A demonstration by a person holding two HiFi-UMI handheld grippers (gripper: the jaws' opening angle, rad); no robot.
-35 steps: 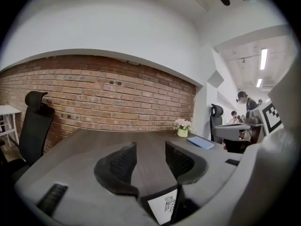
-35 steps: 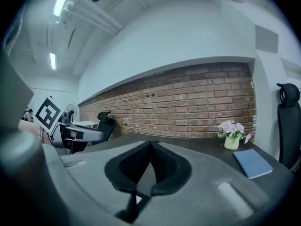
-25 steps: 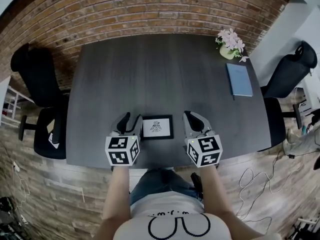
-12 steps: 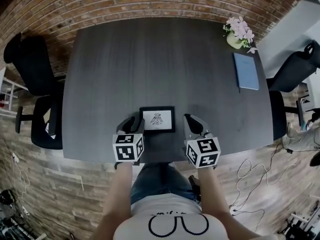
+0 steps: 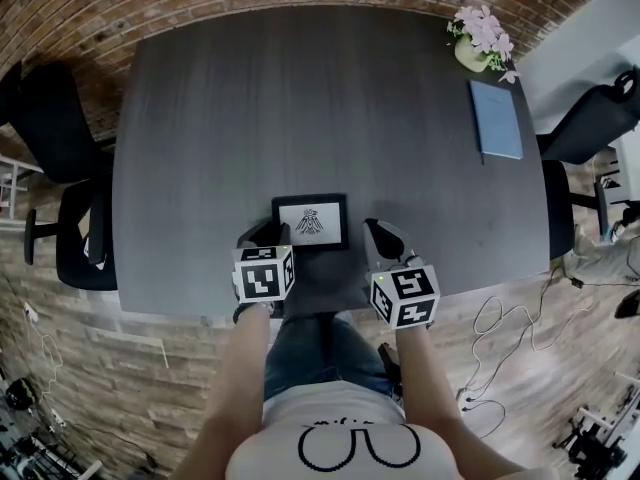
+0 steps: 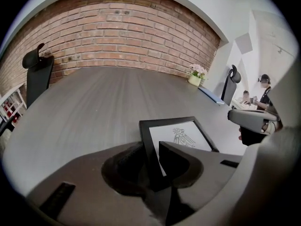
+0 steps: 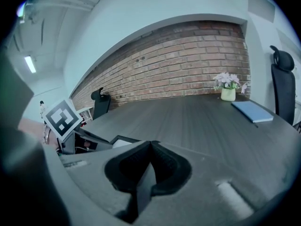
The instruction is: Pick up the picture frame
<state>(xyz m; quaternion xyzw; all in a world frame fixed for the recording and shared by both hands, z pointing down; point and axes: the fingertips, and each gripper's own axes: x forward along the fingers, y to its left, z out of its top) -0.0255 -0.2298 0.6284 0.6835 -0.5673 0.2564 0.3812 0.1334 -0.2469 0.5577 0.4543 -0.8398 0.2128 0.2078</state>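
A black picture frame (image 5: 311, 221) with a white print lies flat on the dark table (image 5: 300, 98), near its front edge. My left gripper (image 5: 268, 234) is at the frame's near left corner. In the left gripper view the frame's (image 6: 176, 135) left edge runs between the two jaws of the left gripper (image 6: 151, 148), which are closing around it; a firm pinch does not show. My right gripper (image 5: 378, 230) hovers just right of the frame, apart from it. Its jaws (image 7: 149, 145) are shut with nothing in them.
A pot of pink flowers (image 5: 478, 46) and a blue notebook (image 5: 497, 118) sit at the table's far right. Black office chairs stand at the left (image 5: 60, 168) and right (image 5: 590, 118). Cables lie on the wooden floor (image 5: 520, 338). A brick wall runs behind the table.
Both grippers have come down toward the table. The left one has moved onto the frame's near left corner and its jaws have narrowed. The right one stays shut beside the frame.
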